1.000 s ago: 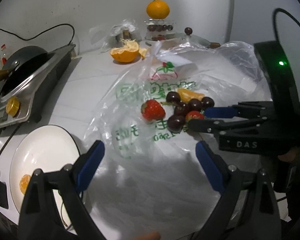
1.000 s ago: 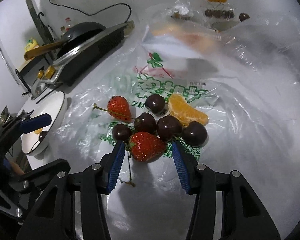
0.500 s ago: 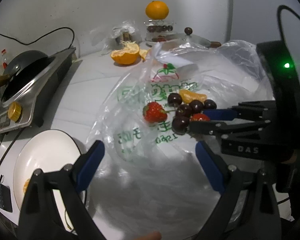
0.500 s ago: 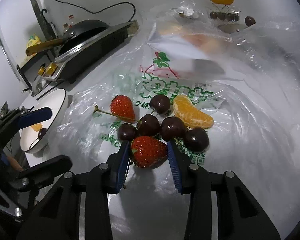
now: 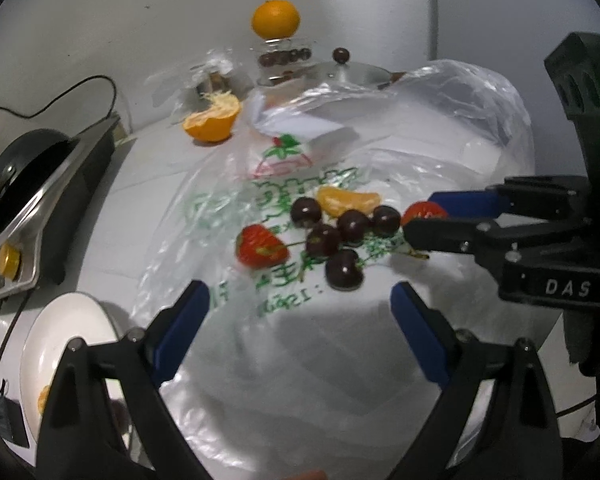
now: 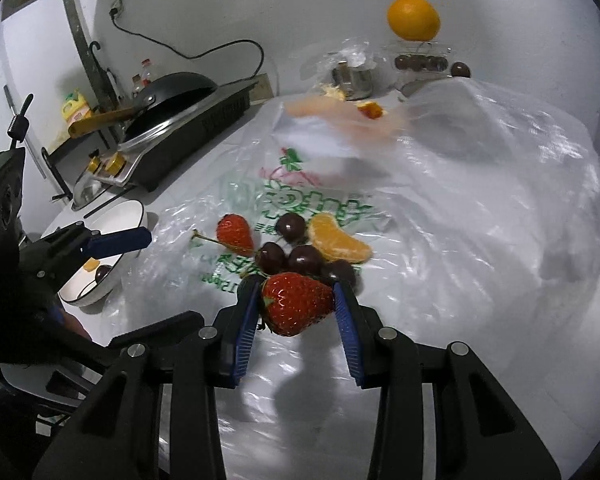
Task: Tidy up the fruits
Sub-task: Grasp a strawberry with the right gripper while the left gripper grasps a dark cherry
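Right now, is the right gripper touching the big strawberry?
Touching. The right wrist view shows the right gripper with both blue pads pressed on the strawberry.

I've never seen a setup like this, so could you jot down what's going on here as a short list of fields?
Held fruit: strawberry, clamped in the right gripper
Right gripper jaws: just closed on it
Left gripper: open, empty
Left on plastic bag: second strawberry, cherries, orange segment
White bowl: orange piece and cherry inside
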Available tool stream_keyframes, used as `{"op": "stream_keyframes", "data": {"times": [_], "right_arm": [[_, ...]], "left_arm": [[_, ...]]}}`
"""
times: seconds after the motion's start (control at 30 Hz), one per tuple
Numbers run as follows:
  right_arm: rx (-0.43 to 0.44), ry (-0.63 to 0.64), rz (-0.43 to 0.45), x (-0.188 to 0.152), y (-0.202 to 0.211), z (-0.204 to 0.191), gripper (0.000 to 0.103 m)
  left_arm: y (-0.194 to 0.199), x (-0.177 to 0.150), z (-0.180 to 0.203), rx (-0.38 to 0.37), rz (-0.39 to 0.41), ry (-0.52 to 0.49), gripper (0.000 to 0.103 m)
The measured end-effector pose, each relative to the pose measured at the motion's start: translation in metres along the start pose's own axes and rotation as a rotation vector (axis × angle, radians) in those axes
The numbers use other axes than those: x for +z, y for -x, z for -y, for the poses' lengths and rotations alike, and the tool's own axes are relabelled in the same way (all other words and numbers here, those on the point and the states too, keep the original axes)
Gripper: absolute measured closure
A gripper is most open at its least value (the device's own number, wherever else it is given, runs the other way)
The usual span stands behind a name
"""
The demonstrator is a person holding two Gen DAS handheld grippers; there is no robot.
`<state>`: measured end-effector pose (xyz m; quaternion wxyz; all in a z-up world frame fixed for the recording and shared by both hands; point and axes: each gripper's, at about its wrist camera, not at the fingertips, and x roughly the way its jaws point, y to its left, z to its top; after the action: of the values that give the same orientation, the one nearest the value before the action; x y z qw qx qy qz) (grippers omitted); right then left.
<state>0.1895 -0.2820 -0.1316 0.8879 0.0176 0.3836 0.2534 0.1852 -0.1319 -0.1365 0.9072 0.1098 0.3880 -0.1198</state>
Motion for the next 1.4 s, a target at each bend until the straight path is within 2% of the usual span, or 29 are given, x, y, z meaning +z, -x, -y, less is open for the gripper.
{"op": "stream_keyframes", "data": {"times": [0.23, 0.27, 0.37, 0.5, 0.63, 0.77, 0.97, 1.4], "right_arm": [[0.012, -0.016, 0.014, -0.001, 0.004, 0.014, 0.063], [0.014, -0.017, 0.014, -0.001, 0.004, 0.016, 0.063], [0.016, -0.023, 0.017, -0.001, 0.004, 0.022, 0.063], [0.017, -0.036, 0.022, -0.002, 0.004, 0.03, 0.063], [0.021, -0.042, 0.025, -0.001, 0.003, 0.036, 0.063], [0.023, -0.045, 0.026, -0.001, 0.001, 0.038, 0.063], [0.021, -0.045, 0.031, -0.002, 0.002, 0.039, 0.063], [0.004, -0.023, 0.06, -0.001, 0.021, 0.021, 0.063]], "left_arm": [[-0.02, 0.01, 0.011, -0.019, -0.022, -0.016, 0.012], [-0.025, 0.011, 0.014, -0.021, -0.031, -0.025, 0.017], [-0.035, 0.013, 0.02, -0.024, -0.047, -0.044, 0.024], [-0.052, 0.013, 0.027, -0.009, -0.093, -0.079, 0.048], [-0.059, 0.014, 0.029, -0.012, -0.1, -0.097, 0.055], [-0.06, 0.016, 0.031, -0.023, -0.099, -0.108, 0.066], [-0.056, 0.015, 0.03, -0.053, -0.086, -0.089, 0.074], [-0.016, 0.011, 0.033, -0.079, -0.025, -0.081, 0.074]]}}
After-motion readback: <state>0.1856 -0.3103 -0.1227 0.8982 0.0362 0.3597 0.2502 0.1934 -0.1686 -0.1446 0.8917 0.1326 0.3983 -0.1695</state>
